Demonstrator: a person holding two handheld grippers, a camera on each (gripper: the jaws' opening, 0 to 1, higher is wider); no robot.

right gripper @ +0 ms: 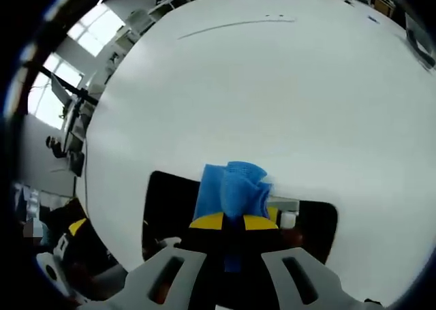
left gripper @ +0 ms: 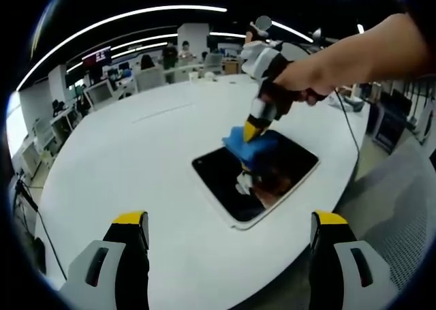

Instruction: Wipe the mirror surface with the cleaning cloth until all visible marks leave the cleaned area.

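A dark rectangular mirror (left gripper: 286,167) with a white rim lies flat on the white table (left gripper: 136,160). A blue cleaning cloth (left gripper: 252,144) rests on the mirror's far left part, and my right gripper (left gripper: 253,129), held by a person's hand, is shut on it from above. In the right gripper view the blue cloth (right gripper: 231,191) bunches up past my yellow-tipped fingertips (right gripper: 208,221), over the mirror (right gripper: 167,208). My left gripper (left gripper: 228,225) stands open near the table's front edge, short of the mirror, with nothing between its jaws.
The big round white table (right gripper: 259,85) stretches far around the mirror. Desks with monitors (left gripper: 99,92) and seated people stand beyond its far side. A cable (left gripper: 351,129) runs off the table's right edge toward the grey floor (left gripper: 402,208).
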